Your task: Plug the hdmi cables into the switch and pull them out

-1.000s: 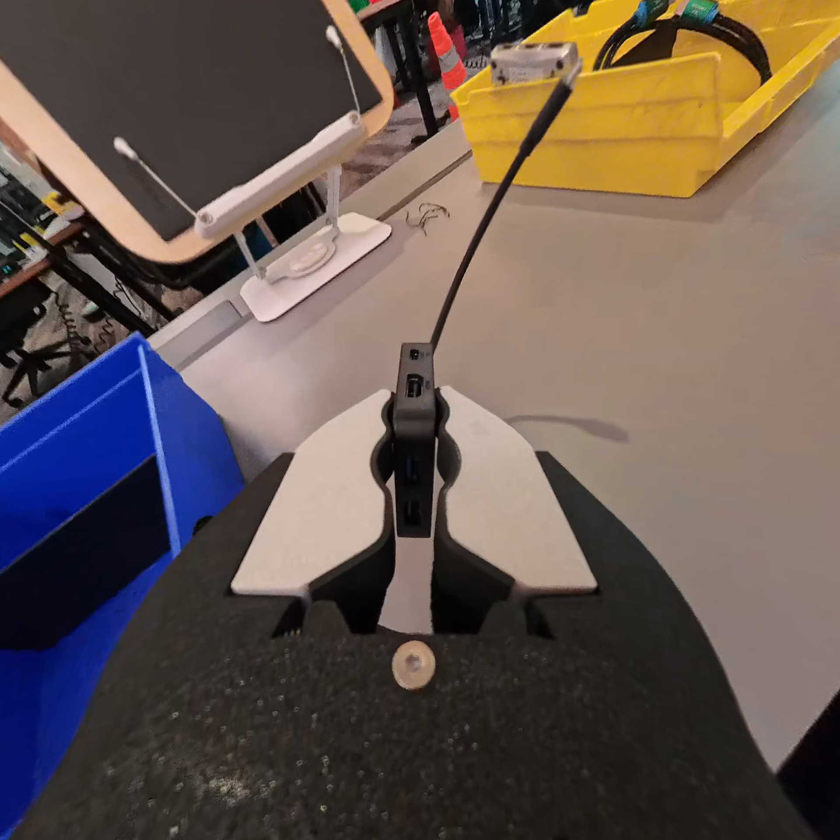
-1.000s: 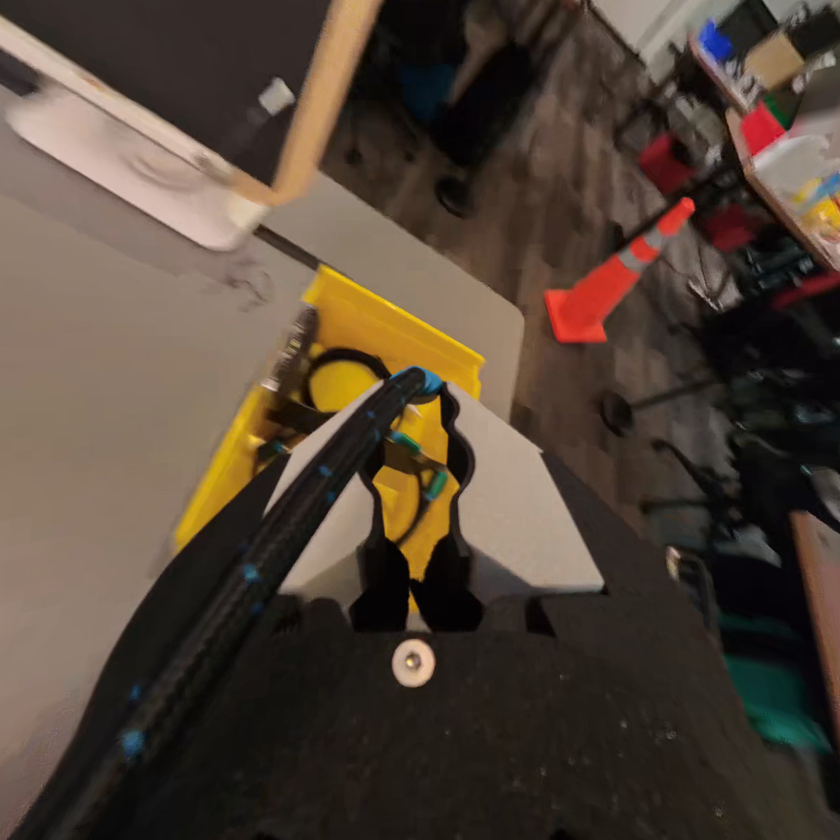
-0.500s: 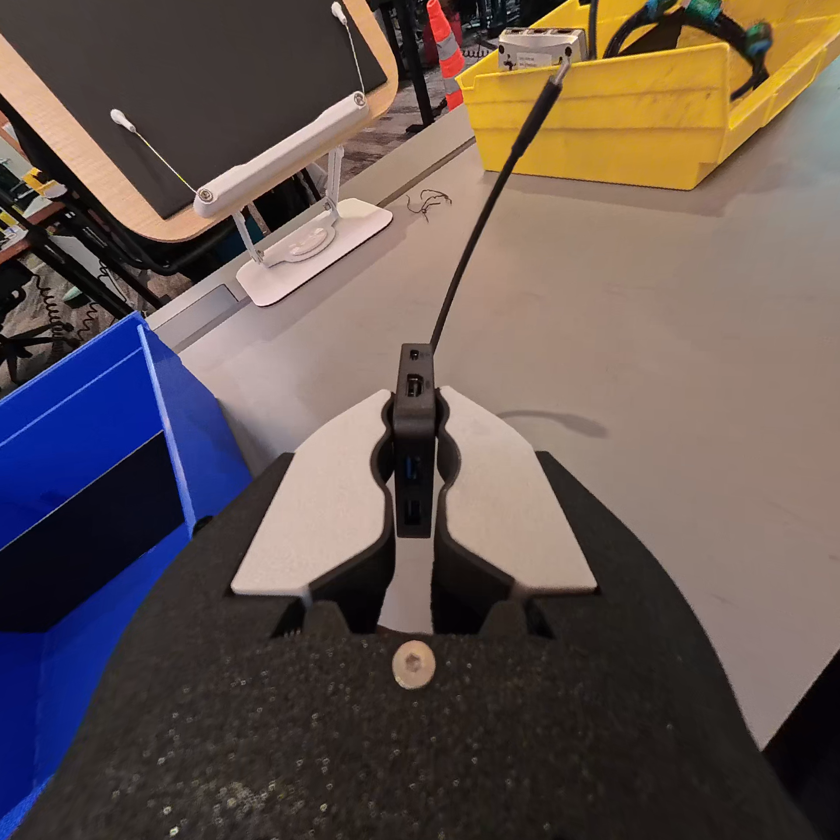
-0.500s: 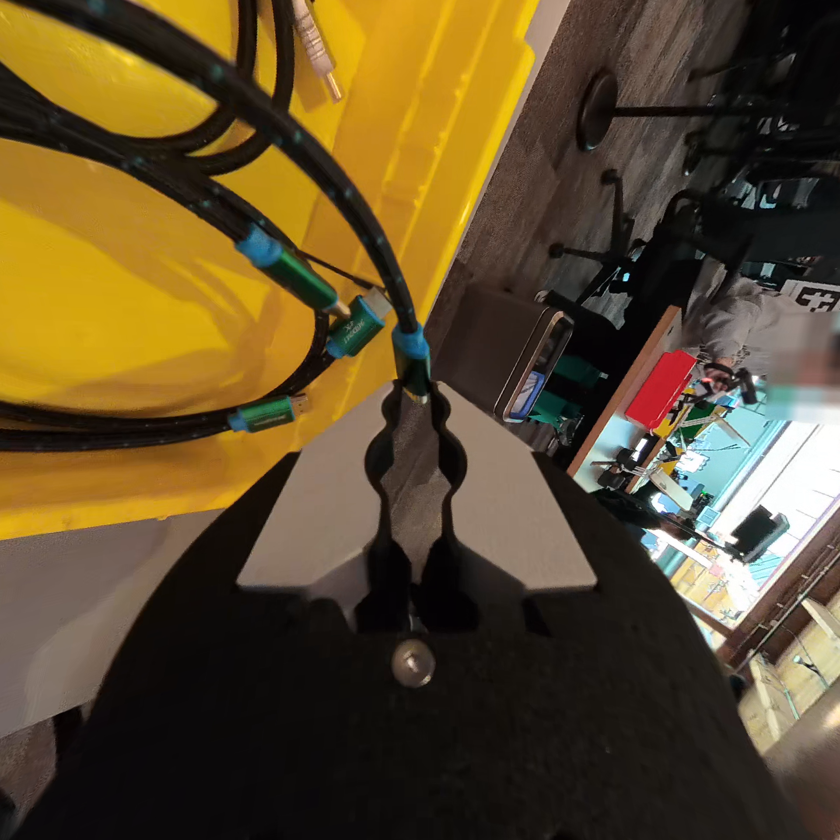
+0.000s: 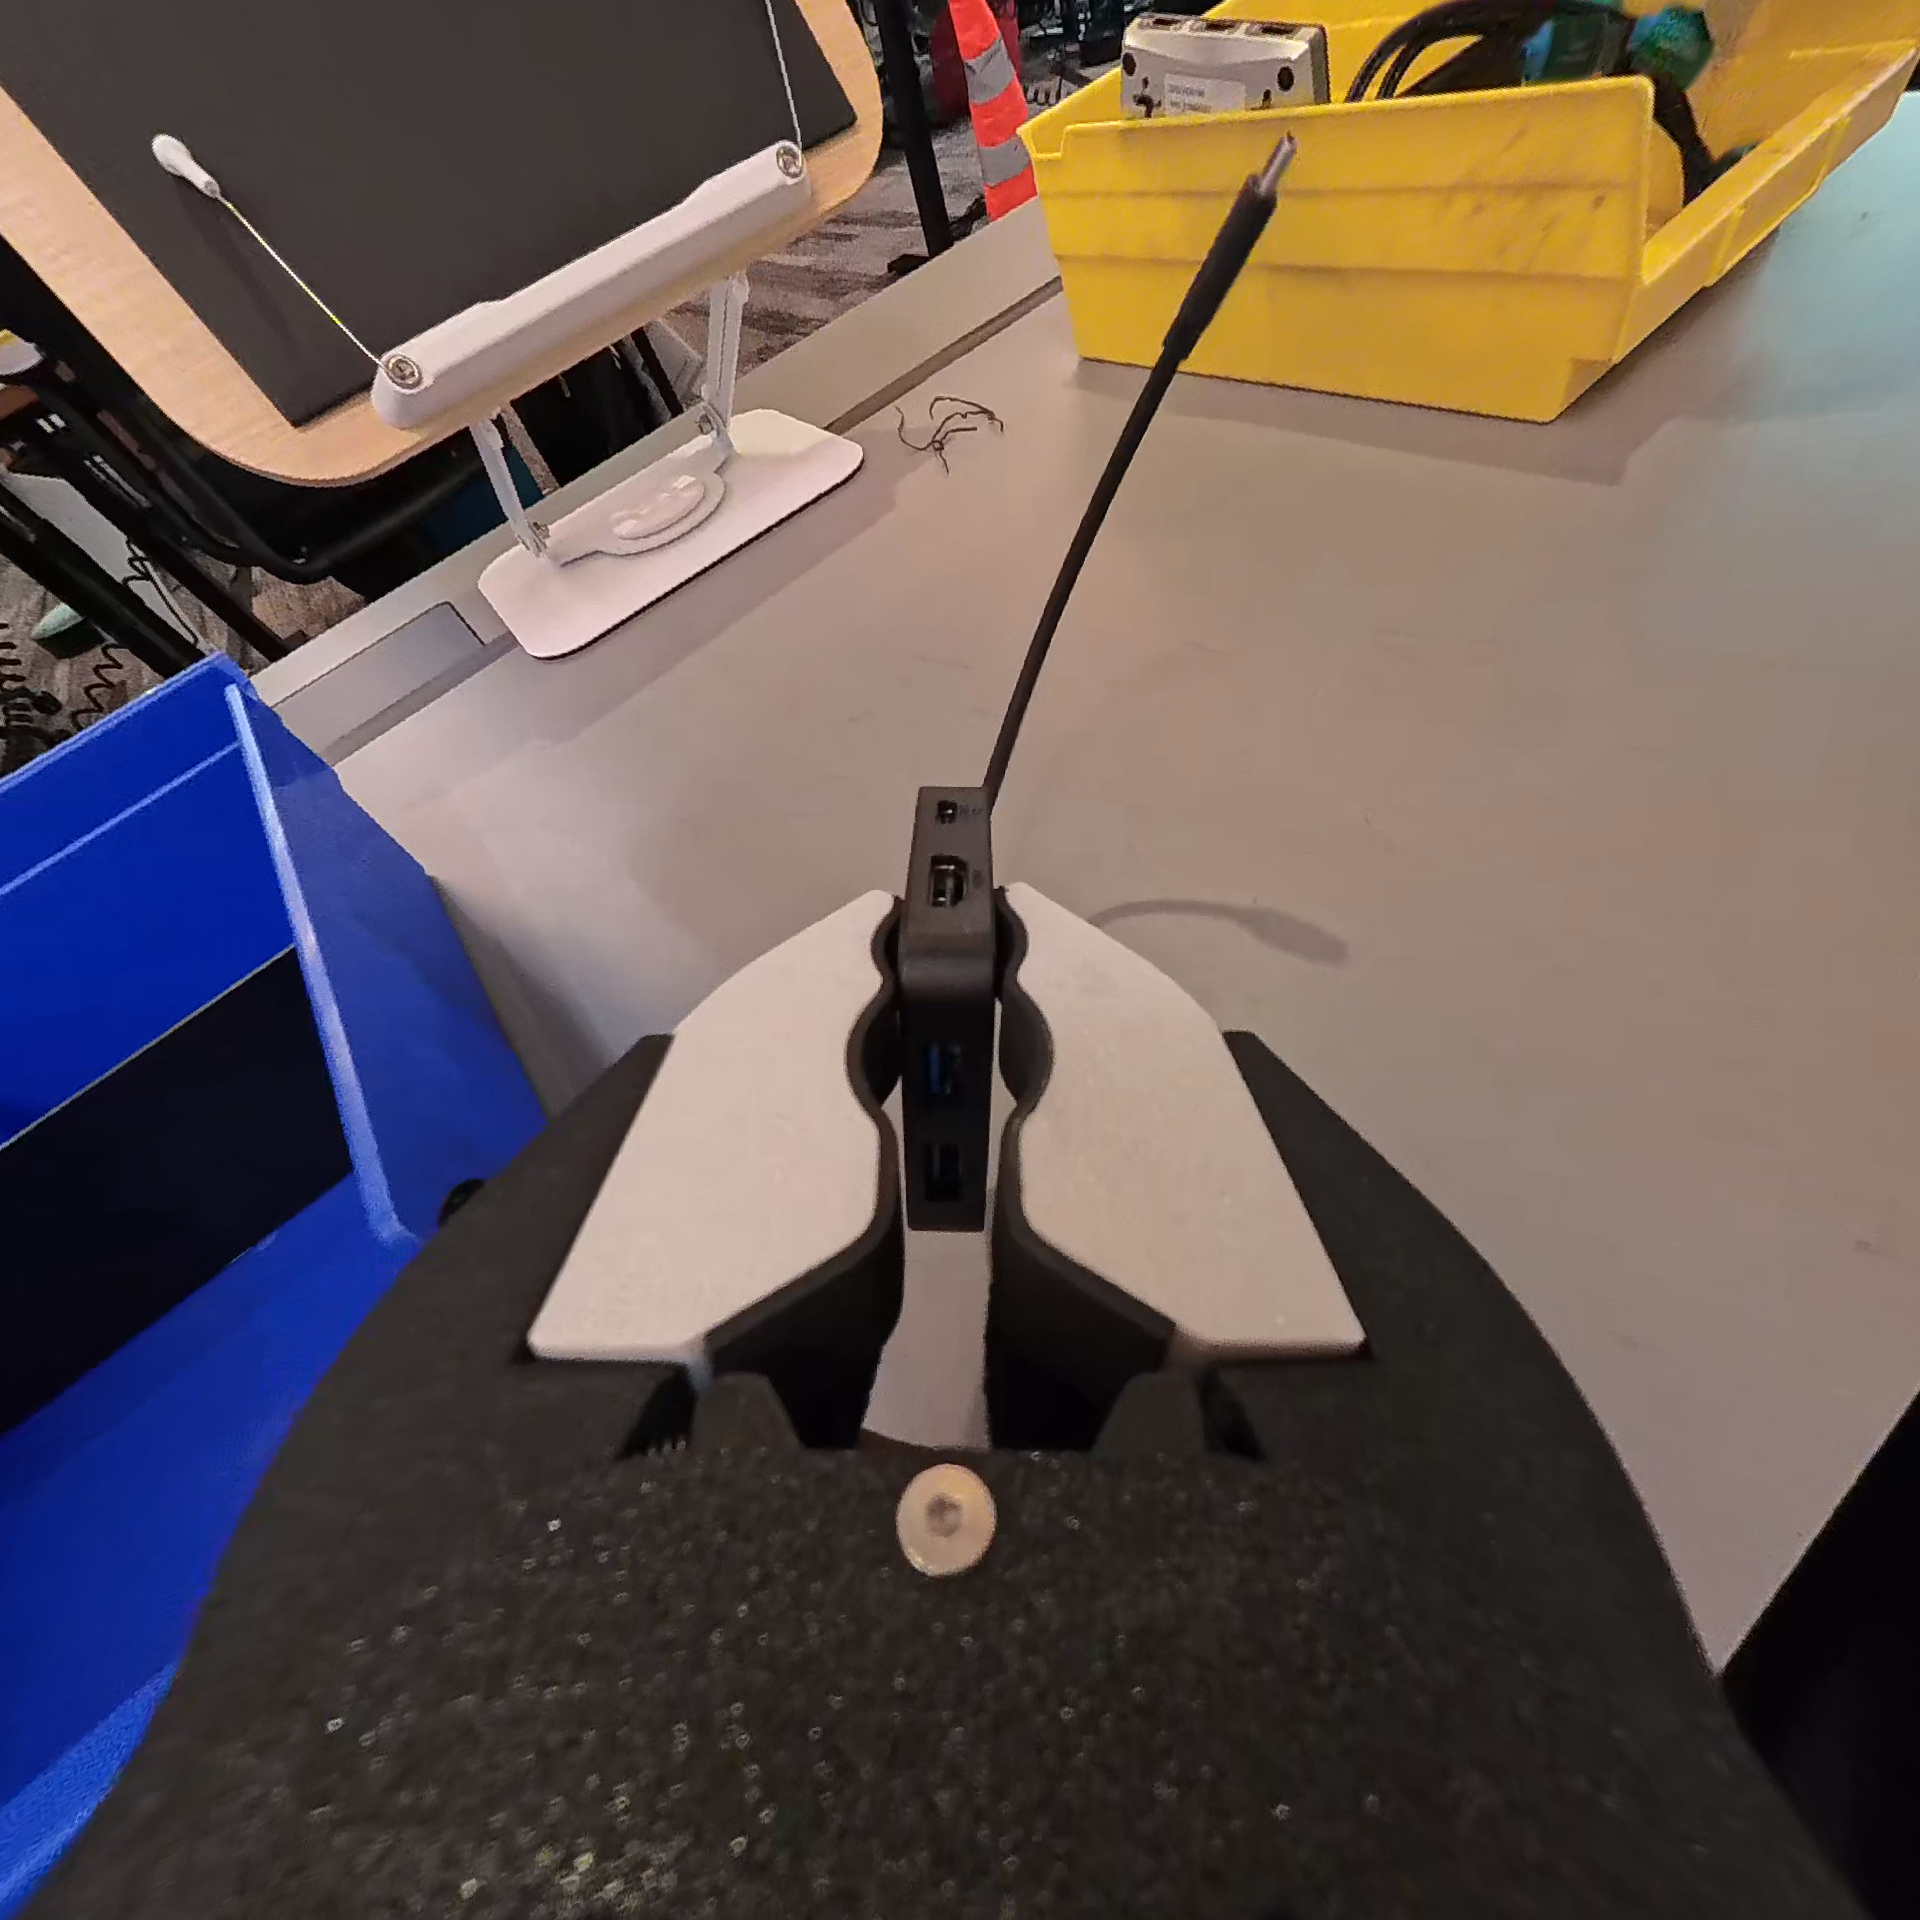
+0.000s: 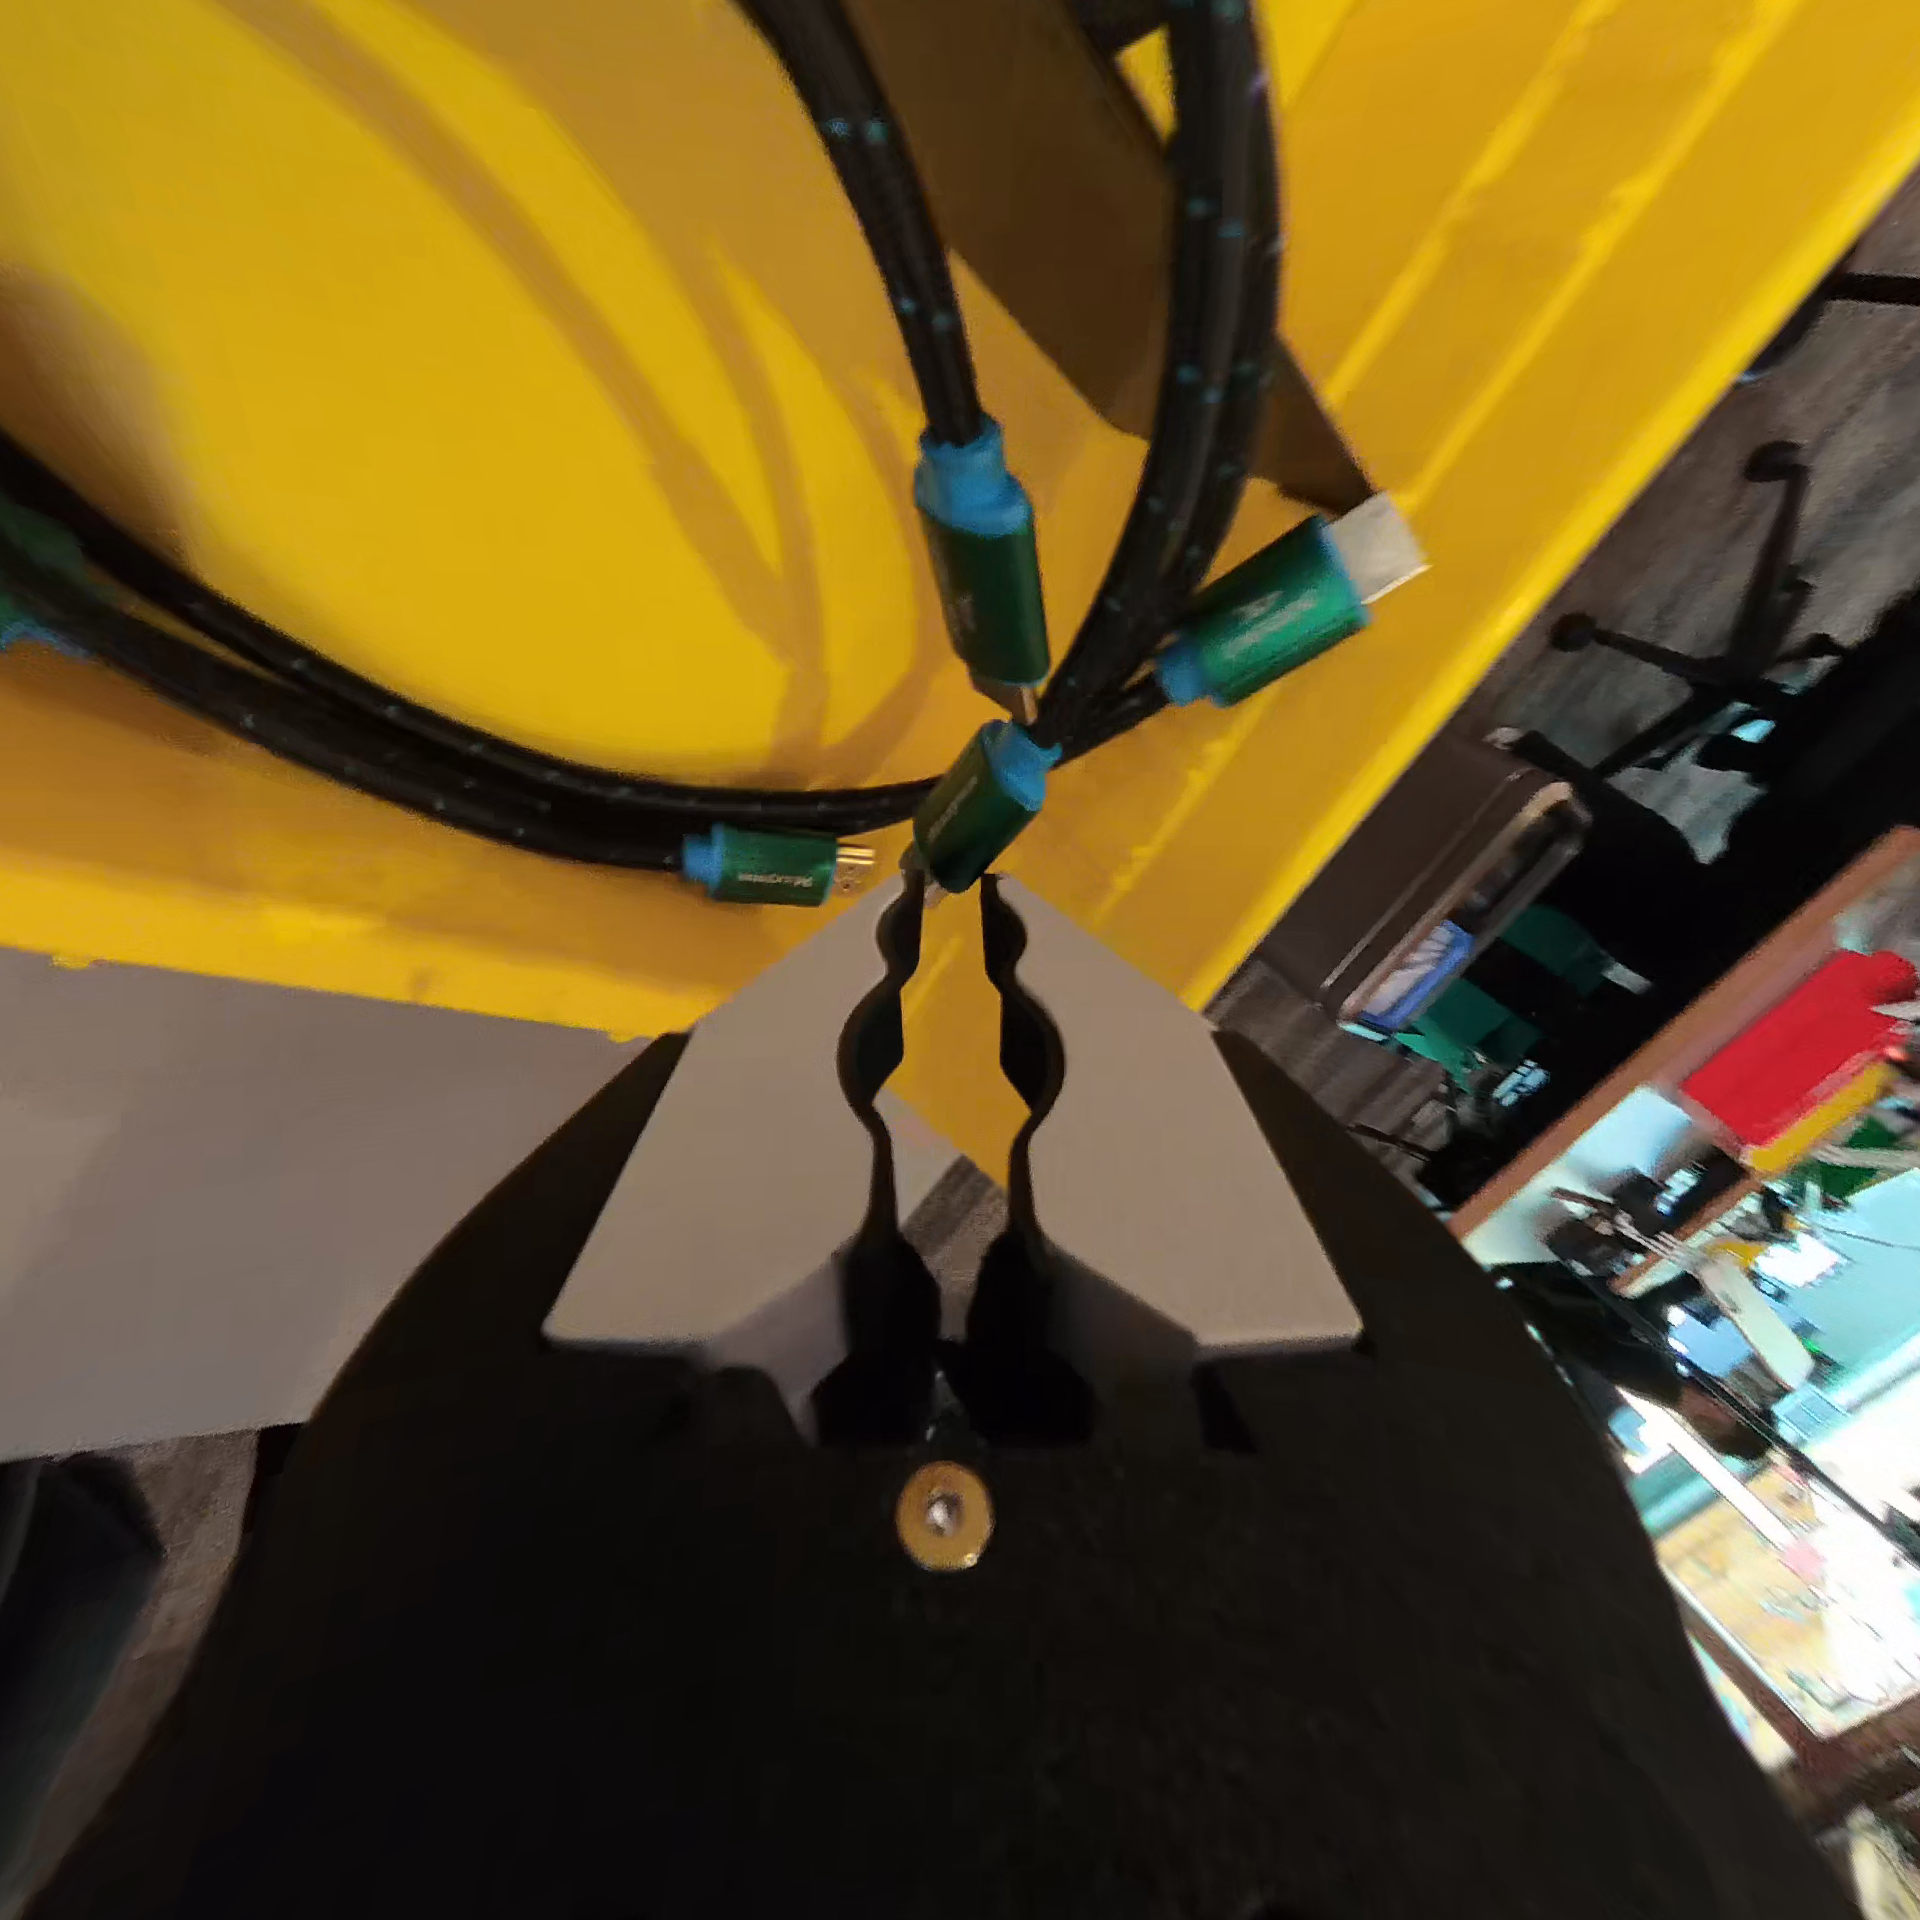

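Left gripper [image 5: 948, 940] is clamped on the switch [image 5: 945, 987], a slim black hub box held edge-up between the jaws, ports facing the camera: two USB sockets down between the fingers, one more socket and a small round jack on the part sticking out past the tips. Its thin black pigtail cable [image 5: 1101, 488] arcs up and away, plug end free in the air in front of the yellow bin [image 5: 1351, 270]. Held above the grey table [image 5: 1455, 831], cable shadow on the surface just right of the tips.

Left of the gripper: blue bin [image 5: 208, 935]. Farther back: white stand [image 5: 665, 530] carrying a wood-edged black board [image 5: 416, 156]. A small silver box [image 5: 1226, 73] pokes up at the back of the yellow bin. Orange traffic cone [image 5: 987, 104] on the floor beyond.

Right gripper [image 6: 940, 888] is over the yellow bin, jaws slightly apart. The metal tip of one green HDMI plug [image 6: 977, 805] sits right at the fingertips; can't tell whether they're gripping it, frame is blurred. Three more green plugs close by: one [image 6: 774, 868] just left, one [image 6: 982, 561] above, one [image 6: 1278, 613] upper right. Black braided HDMI cables [image 6: 416, 748] coil across the bin floor.
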`<state>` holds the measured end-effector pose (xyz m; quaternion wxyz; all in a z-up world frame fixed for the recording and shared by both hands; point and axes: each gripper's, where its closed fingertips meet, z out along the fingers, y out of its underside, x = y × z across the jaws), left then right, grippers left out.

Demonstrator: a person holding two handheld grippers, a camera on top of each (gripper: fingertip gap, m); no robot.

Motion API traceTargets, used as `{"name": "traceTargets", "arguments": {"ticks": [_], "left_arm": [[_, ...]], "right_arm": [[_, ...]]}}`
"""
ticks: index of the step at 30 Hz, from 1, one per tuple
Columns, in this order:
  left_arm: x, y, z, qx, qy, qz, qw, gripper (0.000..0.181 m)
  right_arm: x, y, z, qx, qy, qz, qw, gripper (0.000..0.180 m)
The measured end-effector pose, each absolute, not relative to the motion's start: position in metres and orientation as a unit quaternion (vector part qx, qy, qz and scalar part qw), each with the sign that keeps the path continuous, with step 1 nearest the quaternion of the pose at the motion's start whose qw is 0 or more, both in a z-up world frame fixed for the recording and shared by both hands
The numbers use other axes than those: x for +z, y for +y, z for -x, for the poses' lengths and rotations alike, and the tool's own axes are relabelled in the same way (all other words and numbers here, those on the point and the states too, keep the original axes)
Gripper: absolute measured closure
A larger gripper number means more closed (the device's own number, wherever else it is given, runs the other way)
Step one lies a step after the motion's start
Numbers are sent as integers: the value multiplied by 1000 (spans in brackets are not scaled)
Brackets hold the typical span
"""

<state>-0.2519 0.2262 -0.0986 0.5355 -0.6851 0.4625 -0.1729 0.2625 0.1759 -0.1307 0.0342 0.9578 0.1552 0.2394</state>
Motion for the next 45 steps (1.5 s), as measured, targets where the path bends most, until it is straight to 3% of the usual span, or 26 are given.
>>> {"name": "traceTargets", "arguments": {"ticks": [1,6,10,13,17,19,23,29,30,32,38,42,45], "left_arm": [[-99,226,251,-175,463,685,534,167],[-98,222,247,-179,468,682,533,167],[-93,217,244,-195,468,675,537,167],[-87,212,240,-255,451,672,529,167],[-61,194,232,-430,398,639,498,167],[-41,185,233,-523,363,603,481,167],[-15,167,234,-656,313,539,426,167],[-18,158,226,-690,291,537,388,167],[-20,155,223,-690,298,538,382,167],[-22,149,219,-699,307,536,361,167],[-28,159,224,-656,323,558,393,152],[-41,163,224,-619,343,580,404,152],[-47,159,219,-621,350,583,389,152]], "right_arm": [[-135,172,-260,229,154,-961,35,167],[-158,160,-237,125,126,-984,19,161],[-142,160,-221,96,71,-991,-59,150],[-115,176,-152,-7,64,-976,-208,144],[-65,190,7,-227,169,-847,-449,138],[-53,176,84,-337,227,-764,-501,131],[-62,156,182,-498,237,-692,-467,117],[-41,141,242,-615,221,-607,-453,131],[-40,141,245,-619,219,-604,-452,134],[-44,144,244,-612,207,-620,-446,166],[-29,152,195,-552,210,-640,-491,167],[23,175,70,-432,145,-667,-589,167],[43,194,-58,-223,93,-736,-632,167]]}}
